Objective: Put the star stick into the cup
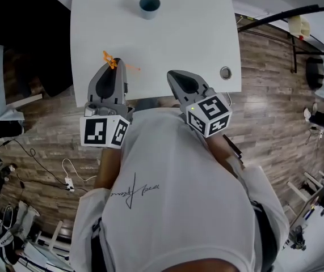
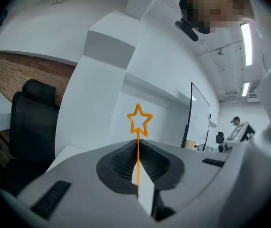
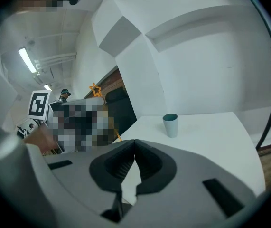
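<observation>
My left gripper (image 1: pixel 112 72) is shut on the orange star stick (image 1: pixel 110 59) over the near left part of the white table (image 1: pixel 179 44). In the left gripper view the stick's star (image 2: pixel 139 119) stands up out of the closed jaws of that gripper (image 2: pixel 137 145), which points upward at the wall. The blue-grey cup (image 1: pixel 150 5) stands upright at the table's far edge, well beyond both grippers. My right gripper (image 1: pixel 182 83) hovers at the near edge, shut with nothing in it. Its own view shows the cup (image 3: pixel 170 125) ahead and the star (image 3: pixel 95 89) off to the left.
A round cable hole (image 1: pixel 225 72) sits in the table's near right corner. A black office chair (image 2: pixel 31 118) stands left of the table. Wooden floor (image 1: pixel 269 112) with cables and stands surrounds the table. A black pole (image 1: pixel 281 17) crosses at the right.
</observation>
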{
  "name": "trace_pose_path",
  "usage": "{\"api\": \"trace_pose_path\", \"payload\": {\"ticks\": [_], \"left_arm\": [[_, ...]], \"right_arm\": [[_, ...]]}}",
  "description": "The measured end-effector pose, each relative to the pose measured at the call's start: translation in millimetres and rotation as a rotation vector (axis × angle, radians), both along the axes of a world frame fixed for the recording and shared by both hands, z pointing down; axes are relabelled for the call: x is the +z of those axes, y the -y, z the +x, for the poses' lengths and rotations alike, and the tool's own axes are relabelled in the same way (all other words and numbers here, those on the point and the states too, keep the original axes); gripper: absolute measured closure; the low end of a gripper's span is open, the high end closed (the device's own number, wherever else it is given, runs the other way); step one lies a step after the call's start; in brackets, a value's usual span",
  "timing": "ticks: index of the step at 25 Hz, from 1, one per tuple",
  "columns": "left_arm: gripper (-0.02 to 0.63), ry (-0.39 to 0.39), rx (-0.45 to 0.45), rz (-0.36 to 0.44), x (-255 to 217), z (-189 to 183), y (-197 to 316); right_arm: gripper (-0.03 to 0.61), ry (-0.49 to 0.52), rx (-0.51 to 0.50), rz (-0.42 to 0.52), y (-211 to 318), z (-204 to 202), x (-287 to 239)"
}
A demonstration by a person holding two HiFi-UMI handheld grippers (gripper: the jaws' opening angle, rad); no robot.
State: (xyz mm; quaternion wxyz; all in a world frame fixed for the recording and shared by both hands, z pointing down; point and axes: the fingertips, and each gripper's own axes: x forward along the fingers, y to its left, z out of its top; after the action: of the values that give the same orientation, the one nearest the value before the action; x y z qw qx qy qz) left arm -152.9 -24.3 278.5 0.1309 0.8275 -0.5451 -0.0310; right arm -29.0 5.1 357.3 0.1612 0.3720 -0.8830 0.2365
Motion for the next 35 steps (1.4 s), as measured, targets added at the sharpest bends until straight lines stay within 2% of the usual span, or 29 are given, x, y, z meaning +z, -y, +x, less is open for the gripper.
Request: {"api": "trace_pose_path", "payload": {"ticks": [7,13,20,26,35], "left_arm": [[0.595,-0.018,0.074,0.003,4.5,-6.2,24.4],[0.595,-0.032,0.104,-0.004,3.9,-1.9,37.7],[0.596,-0.024,0.100,0.005,3.6,-3.9,57.5],[0.595,-0.022,0.093,0.003,-7.9,13.7,94.3],[0.595,-0.040,0.102,-0.022,9.0,10.2,99.2]], "right_arm": [[0.569,-0.028,0.019,0.005,16.5,-12.4,3.4],[0.569,-0.029,0.035,-0.010,25.2,-13.2,4.6],[0.569,-0.018,0.020,-0.016,42.2,-17.7,11.3],[0.569,-0.004,0.006,-0.041,74.7,-4.3,7.3],[0.569,-0.009,0.017,-0.095,68.4,-9.8,29.0]]}}
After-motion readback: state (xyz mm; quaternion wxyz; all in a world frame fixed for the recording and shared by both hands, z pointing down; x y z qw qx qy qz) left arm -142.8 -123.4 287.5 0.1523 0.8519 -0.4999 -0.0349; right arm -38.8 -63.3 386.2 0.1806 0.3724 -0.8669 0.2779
